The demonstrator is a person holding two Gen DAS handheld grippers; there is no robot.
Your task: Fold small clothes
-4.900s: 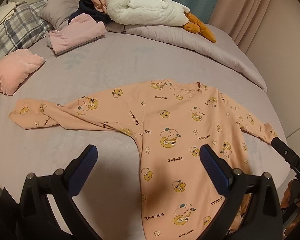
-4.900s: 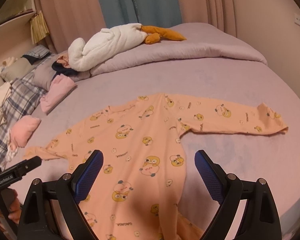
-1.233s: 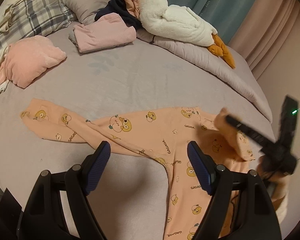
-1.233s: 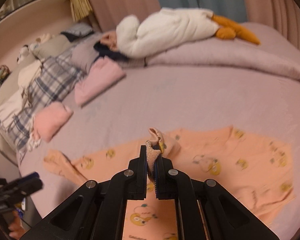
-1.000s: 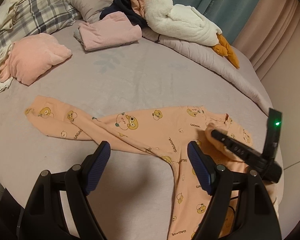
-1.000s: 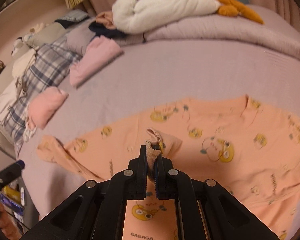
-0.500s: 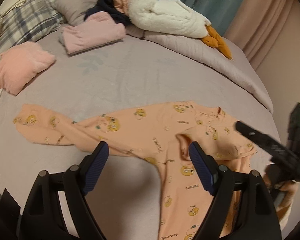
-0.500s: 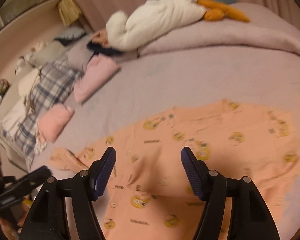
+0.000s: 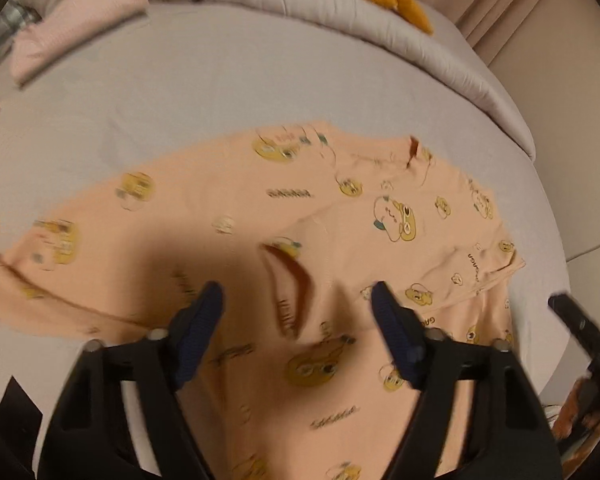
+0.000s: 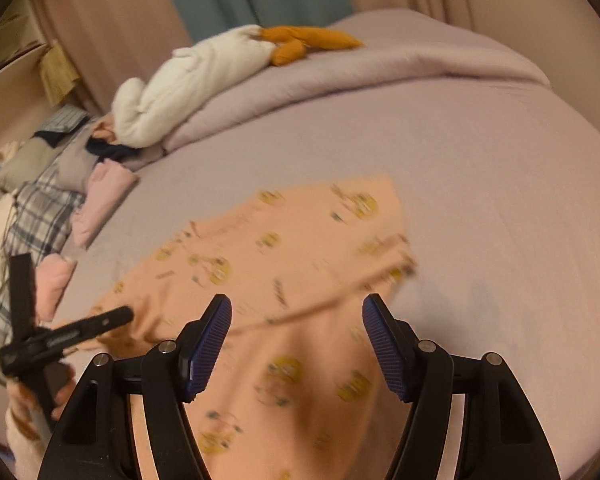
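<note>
A peach long-sleeved baby garment [image 9: 228, 216] with yellow cartoon prints lies flat on the lilac bed; it also shows in the right wrist view [image 10: 284, 264]. Its right sleeve [image 9: 400, 240] is folded in across the chest, the cuff [image 9: 288, 276] lying just ahead of my left gripper. My left gripper [image 9: 298, 312] is open and empty, close above the garment's middle. My right gripper [image 10: 296, 328] is open and empty above the garment's lower part. The left sleeve runs out of the left wrist view at the left edge.
A folded pink garment [image 10: 104, 200] and a pink bundle [image 10: 54, 280] lie at the bed's left. A white and orange plush goose [image 10: 204, 76] rests on the rolled lilac duvet [image 10: 380, 68] at the back. Plaid bedding [image 10: 40, 216] is far left.
My right gripper has let go of the right sleeve cuff, opened and drawn back. The sleeve now lies folded over the chest. My left gripper has moved forward and closer over the garment.
</note>
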